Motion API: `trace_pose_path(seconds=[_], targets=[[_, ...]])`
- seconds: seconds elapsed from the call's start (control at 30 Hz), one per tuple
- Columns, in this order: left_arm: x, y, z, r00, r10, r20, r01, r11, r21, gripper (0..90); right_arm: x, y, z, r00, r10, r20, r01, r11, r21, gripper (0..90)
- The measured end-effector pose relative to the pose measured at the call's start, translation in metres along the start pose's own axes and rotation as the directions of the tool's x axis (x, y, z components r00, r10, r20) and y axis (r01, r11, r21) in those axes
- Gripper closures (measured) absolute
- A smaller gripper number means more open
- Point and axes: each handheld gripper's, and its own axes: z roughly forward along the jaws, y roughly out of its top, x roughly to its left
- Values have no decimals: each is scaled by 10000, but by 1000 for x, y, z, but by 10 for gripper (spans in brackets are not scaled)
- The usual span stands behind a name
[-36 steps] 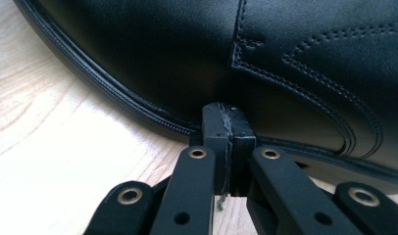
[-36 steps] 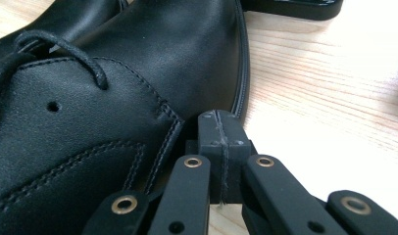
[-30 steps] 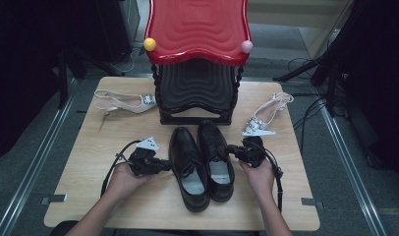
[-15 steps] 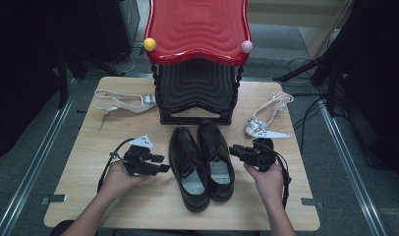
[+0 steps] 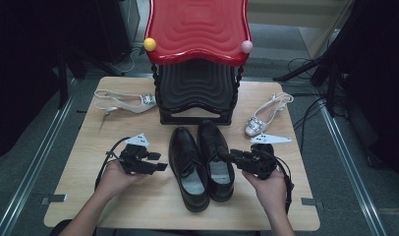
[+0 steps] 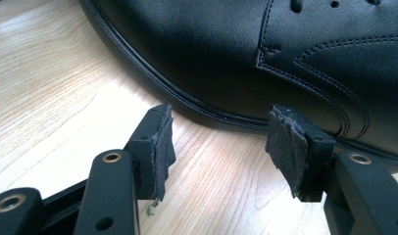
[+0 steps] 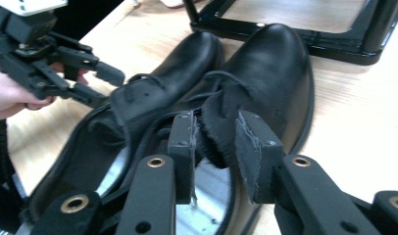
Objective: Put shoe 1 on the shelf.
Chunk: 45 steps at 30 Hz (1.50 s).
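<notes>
The left gripper has just been opening; its jaws stand wide apart with bare wood between them, just beside the sole edge of the left black shoe, not touching it. The right gripper has also just been opening; its jaws are partly apart over the right black shoe, the shoe's tongue between the pads, which do not press on it. Two black shoes lie side by side at the near middle of the wooden table, toes pointing far. Farther off are two pale heeled sandals, one far left, one far right, flanking one black rack under a red wavy top. Dark floor and cables surround the table.
</notes>
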Motion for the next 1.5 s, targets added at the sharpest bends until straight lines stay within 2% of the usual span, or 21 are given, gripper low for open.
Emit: trace_pose_path(seconds=[0.23, 0.4, 0.5, 0.53, 0.6, 0.87, 1.2, 1.33, 1.5], targets=[[1, 5, 2, 9998, 146, -99, -145, 9999, 52, 435, 18, -5, 0, 9995, -99, -311, 109, 9994, 316, 672], [2, 6, 3, 9995, 248, -185, -250, 9996, -143, 434, 30, -11, 13, 9982, -221, -555, 260, 9971, 711, 652], [3, 8, 1, 9996, 208, -200, -212, 9995, -222, 434, 37, -14, 20, 9983, -326, -481, 372, 9946, 968, 637], [4, 9, 0, 9995, 245, -212, -248, 9996, -139, 434, 39, -14, 22, 9984, -268, -502, 319, 9940, 1042, 626], [4, 10, -1, 9997, 163, -200, -169, 9994, -288, 433, 41, -15, 26, 9987, -184, -479, 236, 9936, 1103, 602], [7, 12, -2, 9998, 57, -184, -62, 9996, -280, 427, 45, -15, 45, 9995, -75, -319, 124, 9880, 1541, 543], [7, 12, -2, 9998, 38, -209, -44, 9996, -267, 424, 46, -11, 69, 9998, -48, -190, 81, 9841, 1772, 515], [8, 12, -4, 9997, -8, -234, 1, 9995, -300, 424, 43, -9, 70, 9993, 258, -278, -204, 9834, 1800, 512], [7, 12, -3, 9996, -7, -279, -1, 9996, -283, 425, 43, -7, 73, 9997, 147, -219, -101, 9803, 1970, 511]])
